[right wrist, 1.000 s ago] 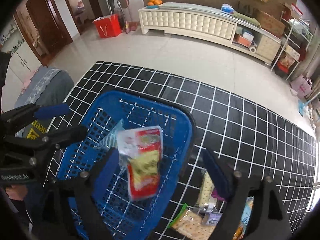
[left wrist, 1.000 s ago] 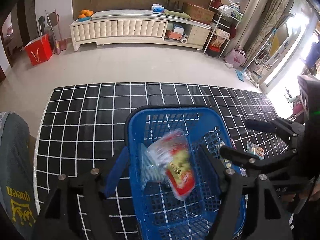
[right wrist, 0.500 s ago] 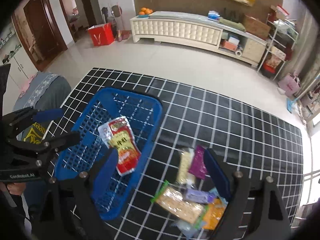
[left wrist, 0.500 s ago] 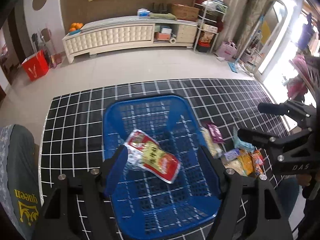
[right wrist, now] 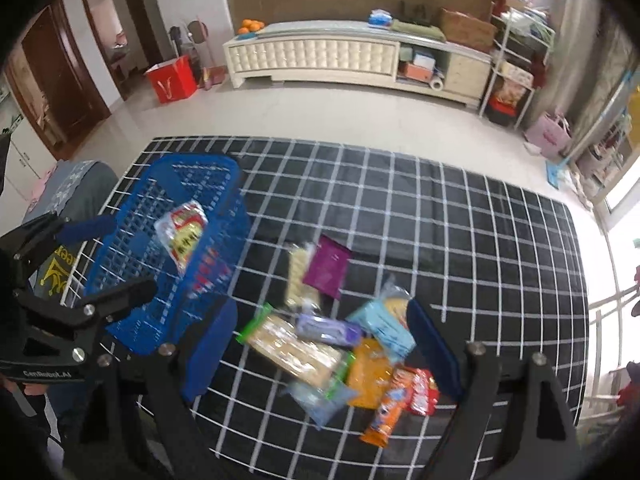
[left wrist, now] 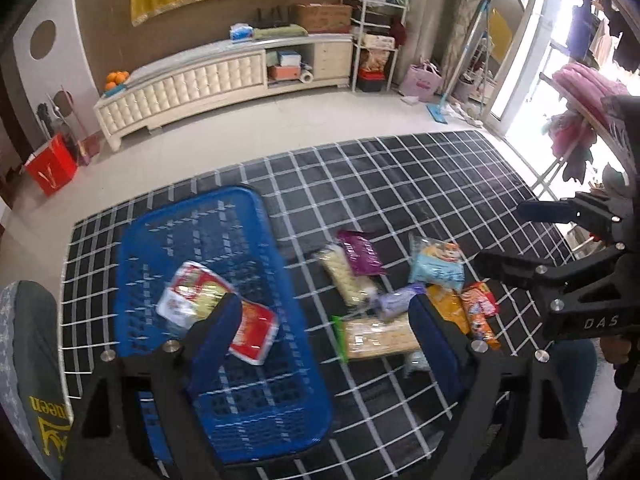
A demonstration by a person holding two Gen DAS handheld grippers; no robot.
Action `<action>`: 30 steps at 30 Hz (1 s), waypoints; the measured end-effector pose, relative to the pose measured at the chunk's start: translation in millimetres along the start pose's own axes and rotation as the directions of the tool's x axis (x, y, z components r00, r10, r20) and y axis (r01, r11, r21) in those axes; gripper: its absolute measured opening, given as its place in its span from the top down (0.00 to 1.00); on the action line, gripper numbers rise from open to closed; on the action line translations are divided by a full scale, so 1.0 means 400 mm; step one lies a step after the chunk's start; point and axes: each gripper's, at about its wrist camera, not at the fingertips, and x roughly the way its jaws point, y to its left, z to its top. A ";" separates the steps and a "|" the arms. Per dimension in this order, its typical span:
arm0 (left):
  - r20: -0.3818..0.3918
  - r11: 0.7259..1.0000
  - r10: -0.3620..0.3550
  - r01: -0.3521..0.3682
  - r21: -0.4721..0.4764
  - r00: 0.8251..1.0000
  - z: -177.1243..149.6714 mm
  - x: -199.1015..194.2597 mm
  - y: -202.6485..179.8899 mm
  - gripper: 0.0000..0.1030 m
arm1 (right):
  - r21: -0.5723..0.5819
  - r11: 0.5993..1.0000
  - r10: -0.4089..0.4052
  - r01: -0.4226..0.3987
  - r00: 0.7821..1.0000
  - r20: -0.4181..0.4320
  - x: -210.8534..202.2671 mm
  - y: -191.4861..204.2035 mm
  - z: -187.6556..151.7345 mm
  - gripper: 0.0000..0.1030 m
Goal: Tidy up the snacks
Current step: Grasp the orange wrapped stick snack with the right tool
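Left claw point(left wrist: 324, 320) is spreading its jaws wider right now and there's nothing between them, it just hangs above the blue basket point(left wrist: 224, 412) edge and the mat. Right claw point(right wrist: 320, 332) is wide open too, empty, hovering over the snack pile point(right wrist: 340, 344).

One red-and-yellow snack packet point(left wrist: 216, 316) already lies flat in the basket. Everything else sits loose on the mat just right of the basket: a purple pouch point(right wrist: 326, 266), a pale cracker pack point(right wrist: 298, 276) touching it, a long green-edged cracker pack point(right wrist: 296, 348), a lilac packet point(right wrist: 326, 330), a light blue bag point(right wrist: 384, 326), an orange bag point(right wrist: 370, 374) and a red-orange pack point(right wrist: 404, 396), all overlapping a bit.

Plenty of open room on the black white-grid mat point(right wrist: 480, 240) beyond the pile and off to the right; the basket's far rim sits close to the mat's left edge. Basket is rigid lattice plastic with rounded corners; the packets are shiny crinkly film.
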 end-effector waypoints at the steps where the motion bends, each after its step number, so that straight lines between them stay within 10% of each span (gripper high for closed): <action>1: -0.009 1.000 -0.005 0.005 0.004 1.000 0.000 0.011 -0.013 0.19 | 0.007 1.000 -0.004 0.004 1.000 -0.005 0.003 -0.016 -0.011 0.13; 19: -0.177 0.991 -0.050 0.071 0.116 0.983 -0.110 0.231 -0.231 0.19 | 0.118 0.993 -0.003 0.030 0.975 -0.224 0.210 -0.195 -0.250 0.14; 30: -0.201 0.992 -0.044 0.067 0.110 0.979 -0.130 0.256 -0.235 0.19 | 0.185 0.983 0.041 0.011 0.960 -0.278 0.312 -0.228 -0.294 0.49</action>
